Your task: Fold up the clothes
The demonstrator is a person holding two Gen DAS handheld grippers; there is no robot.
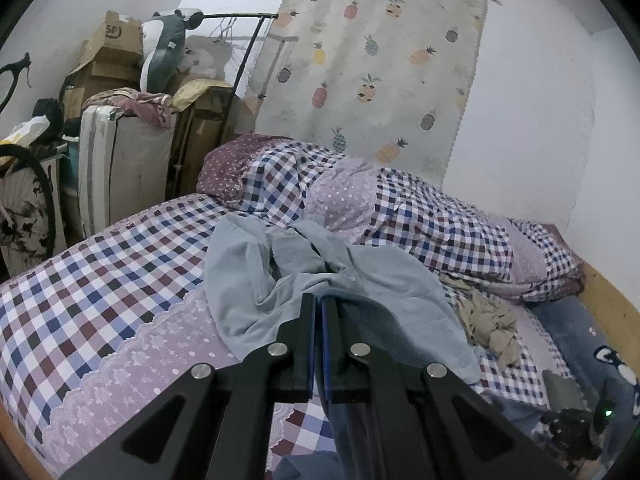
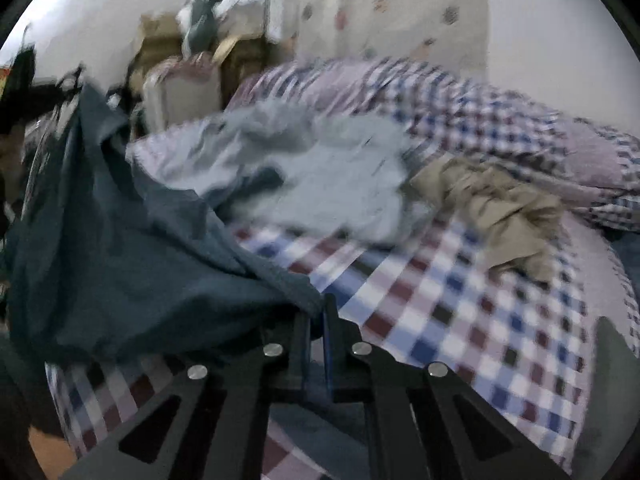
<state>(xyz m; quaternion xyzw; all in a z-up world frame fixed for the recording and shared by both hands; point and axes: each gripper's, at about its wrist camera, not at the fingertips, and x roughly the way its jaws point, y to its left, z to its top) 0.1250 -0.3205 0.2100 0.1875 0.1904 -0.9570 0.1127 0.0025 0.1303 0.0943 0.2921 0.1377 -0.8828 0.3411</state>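
Note:
A dark blue garment (image 2: 120, 260) hangs in folds over the near edge of the bed, stretched across to the left of the blurred right wrist view. My right gripper (image 2: 320, 304) is shut on one edge of it. My left gripper (image 1: 318, 300) is also shut, with dark blue garment (image 1: 384, 328) pinched between its fingers and trailing to the right and below. Beyond both grippers a light blue garment (image 1: 256, 272) (image 2: 328, 176) lies crumpled on the checked bed sheet (image 1: 100, 280) (image 2: 440, 300). To its right a beige garment (image 1: 488, 320) (image 2: 500, 208) sits bunched up.
A checked quilt (image 1: 400, 208) is heaped along the wall under a pineapple-print cloth (image 1: 380, 60). Left of the bed stand cardboard boxes (image 1: 108, 56), a white upright case (image 1: 120, 160) and a bicycle wheel (image 1: 24, 200). A wooden bed frame (image 1: 612, 308) borders the right side.

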